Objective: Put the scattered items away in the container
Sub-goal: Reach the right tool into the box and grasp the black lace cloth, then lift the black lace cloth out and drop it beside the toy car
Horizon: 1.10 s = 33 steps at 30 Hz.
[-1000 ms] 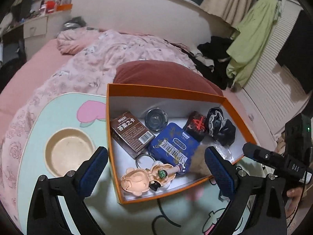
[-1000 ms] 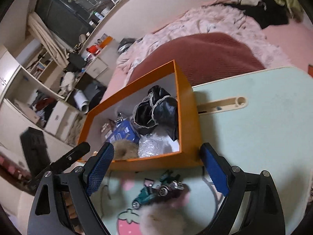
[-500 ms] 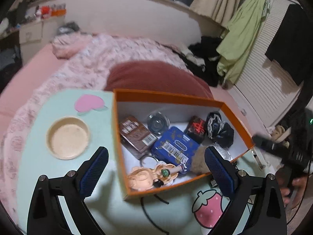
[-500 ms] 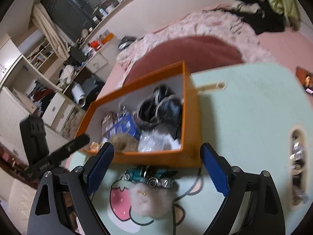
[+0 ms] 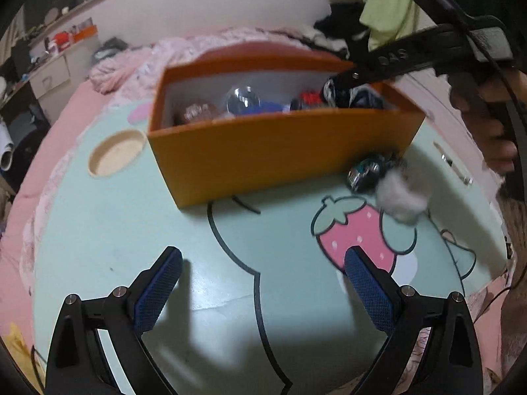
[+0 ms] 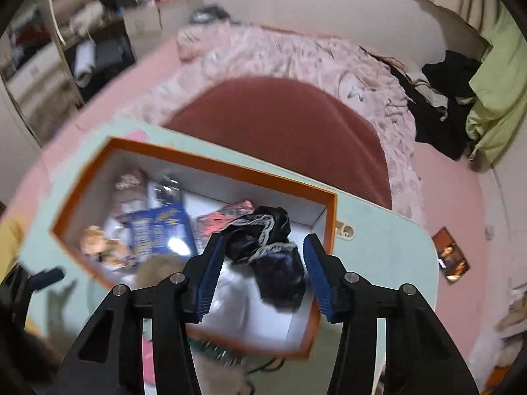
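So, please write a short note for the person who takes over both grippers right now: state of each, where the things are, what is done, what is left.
Left gripper: open, holds nothing, low over the green table in front of the orange box.
Right gripper: open, above the box's right end, its fingers on either side of the black lace cloth; no grip visible.
Done: the blue tin, the cloth and several other small things lie in the box.
Left: the toy car and the white fluffy ball are on the table beside the box's front right corner. Put both in.
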Motion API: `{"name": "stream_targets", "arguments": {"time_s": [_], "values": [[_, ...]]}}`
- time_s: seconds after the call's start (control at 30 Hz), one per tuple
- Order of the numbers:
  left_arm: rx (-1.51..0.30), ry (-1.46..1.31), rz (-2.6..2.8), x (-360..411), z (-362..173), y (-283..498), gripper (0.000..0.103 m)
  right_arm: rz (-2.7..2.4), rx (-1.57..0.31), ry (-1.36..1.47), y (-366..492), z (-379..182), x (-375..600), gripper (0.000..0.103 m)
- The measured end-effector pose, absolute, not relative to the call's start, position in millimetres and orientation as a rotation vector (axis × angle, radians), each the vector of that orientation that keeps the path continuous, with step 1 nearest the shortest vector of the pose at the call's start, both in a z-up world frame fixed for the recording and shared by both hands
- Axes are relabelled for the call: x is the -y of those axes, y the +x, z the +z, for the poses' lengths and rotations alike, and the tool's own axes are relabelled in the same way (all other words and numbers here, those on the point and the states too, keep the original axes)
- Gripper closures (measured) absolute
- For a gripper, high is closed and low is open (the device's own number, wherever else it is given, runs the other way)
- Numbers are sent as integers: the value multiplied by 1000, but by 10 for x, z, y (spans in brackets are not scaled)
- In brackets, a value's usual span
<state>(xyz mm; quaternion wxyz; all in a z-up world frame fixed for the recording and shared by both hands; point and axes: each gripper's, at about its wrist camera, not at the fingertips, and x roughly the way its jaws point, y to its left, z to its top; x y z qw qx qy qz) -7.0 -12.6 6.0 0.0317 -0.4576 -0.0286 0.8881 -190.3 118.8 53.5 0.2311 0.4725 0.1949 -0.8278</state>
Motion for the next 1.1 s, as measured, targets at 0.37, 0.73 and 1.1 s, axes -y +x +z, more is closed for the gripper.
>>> {"name": "stream_targets", "arguments": {"time_s": [0.37,0.73,1.1], "values": [[10,-1453,2782,144,8,-68,0,-2280,-461,1268,-1895,508,-1292,78],[10,-1419,2799,152,-11,-8,0,-2126,-156,986,-852,1166,-1704,77],[35,-1410,2840,222,-10,27,0,-2084,-34,1053,-752,534,-1571,49]]}}
